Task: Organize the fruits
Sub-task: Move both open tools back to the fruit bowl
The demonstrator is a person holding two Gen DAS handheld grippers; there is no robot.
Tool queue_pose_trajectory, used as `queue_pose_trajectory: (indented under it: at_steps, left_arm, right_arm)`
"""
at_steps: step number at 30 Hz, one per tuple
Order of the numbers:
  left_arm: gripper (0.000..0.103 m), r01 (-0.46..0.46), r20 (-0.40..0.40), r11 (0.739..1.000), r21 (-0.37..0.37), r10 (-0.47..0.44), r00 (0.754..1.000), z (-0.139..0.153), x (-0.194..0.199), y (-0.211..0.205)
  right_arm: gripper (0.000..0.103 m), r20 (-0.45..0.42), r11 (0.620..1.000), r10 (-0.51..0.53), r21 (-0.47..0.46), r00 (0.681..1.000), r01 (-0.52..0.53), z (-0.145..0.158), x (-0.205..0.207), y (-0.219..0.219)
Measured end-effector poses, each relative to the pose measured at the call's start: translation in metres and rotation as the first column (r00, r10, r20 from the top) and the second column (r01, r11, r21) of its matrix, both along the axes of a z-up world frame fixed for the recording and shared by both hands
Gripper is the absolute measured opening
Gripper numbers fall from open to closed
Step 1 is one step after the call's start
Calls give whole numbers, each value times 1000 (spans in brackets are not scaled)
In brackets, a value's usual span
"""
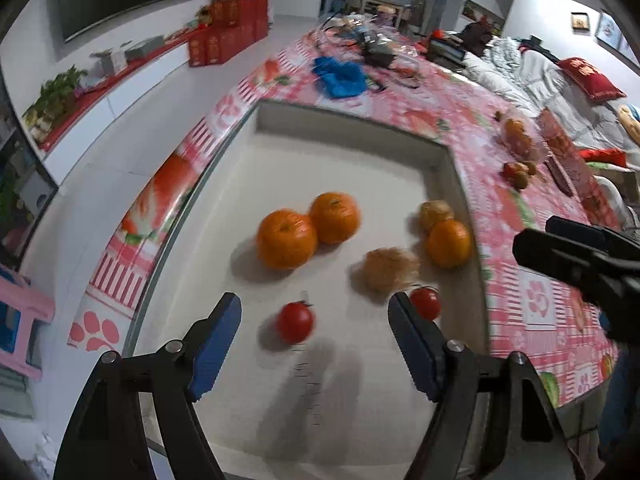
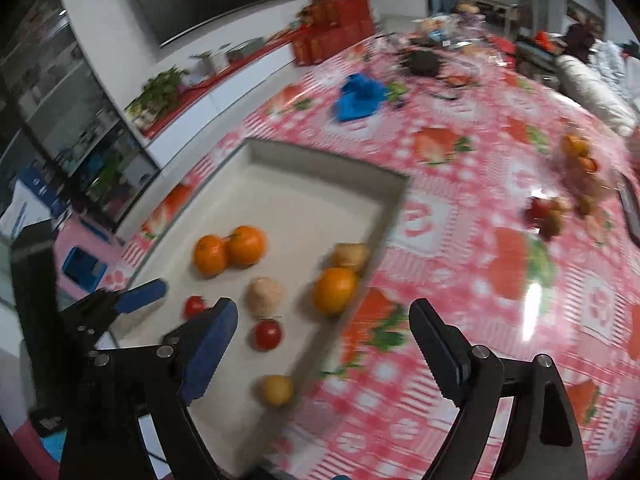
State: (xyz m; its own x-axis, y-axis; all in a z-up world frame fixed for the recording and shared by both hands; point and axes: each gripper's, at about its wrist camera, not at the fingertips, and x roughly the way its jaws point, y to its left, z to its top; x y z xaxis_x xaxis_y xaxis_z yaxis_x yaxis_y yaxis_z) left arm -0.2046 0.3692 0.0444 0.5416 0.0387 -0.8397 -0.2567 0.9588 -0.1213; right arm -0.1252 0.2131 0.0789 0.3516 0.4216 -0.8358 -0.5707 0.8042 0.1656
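A shallow white tray point(image 1: 352, 120) on the pink tablecloth holds three oranges point(image 1: 286, 239), two tan fruits point(image 1: 390, 268) and two tomatoes. My left gripper point(image 1: 316, 308) hangs open over the tray's near end. One tomato point(image 1: 295, 322) lies on the tray floor, seen between the fingers and touched by neither pad. The other tomato point(image 1: 425, 303) sits just beyond the right finger. My right gripper point(image 2: 323, 312) stands open above the tray's right rim point(image 2: 384, 232) and grips nothing. A small yellow fruit point(image 2: 277, 390) lies in the tray's near corner.
More loose fruit point(image 2: 576, 160) lies on the tablecloth at the far right, beside a dark flat object point(image 2: 632, 208). A blue cloth point(image 2: 360, 96) and clutter sit at the table's far end. The floor drops away left of the tray, with a pink stool point(image 1: 24, 312) below.
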Motion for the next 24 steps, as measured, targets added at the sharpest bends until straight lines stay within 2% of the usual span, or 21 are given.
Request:
queue_pose_trajectory:
  at_steps: [5,7,9,12,16,21,22,23,24]
  left_arm:
    - [80,101,35,995,22,-102,994,30,12,-34]
    - [80,144,40,989,34,-146,989,39,19,-51]
    - [80,186,42,981,50,-188,981,48,27,-69]
    - [80,241,35,969,54,-244,969,59,44,-97]
    - [80,294,29,953,69,-297,955,73,67,-132]
    - [80,340,23,934,111,-344,939,89,100,-175]
    - [80,345,28,931,120,-351,936,94,111,-184]
    - [80,350,34,928,124,-357,934,97,119,-191]
    - [80,354,40,927,125,-361,932,100,128,-196]
  right_arm:
    - [89,-3,985,-172,-4,985,172,-5,24,-67]
    - [89,-19,965,-261,-27,965,260,-13,36,-99]
    - [89,-34,929,-368,-62,929,365,-26,46,-138]
    - [89,-57,882,-467,-101,882,461,-45,55,-185]
    - [89,-18,827,-550,-156,835,541,-60,62,-233]
    - [89,46,796,-583,-164,811,582,-65,71,-270]
    - [90,51,794,-587,-162,808,586,-65,72,-273]
    - [103,49,793,-590,-153,806,589,-66,74,-276]
    - [103,36,796,-592,-133,805,591,-68,76,-279]
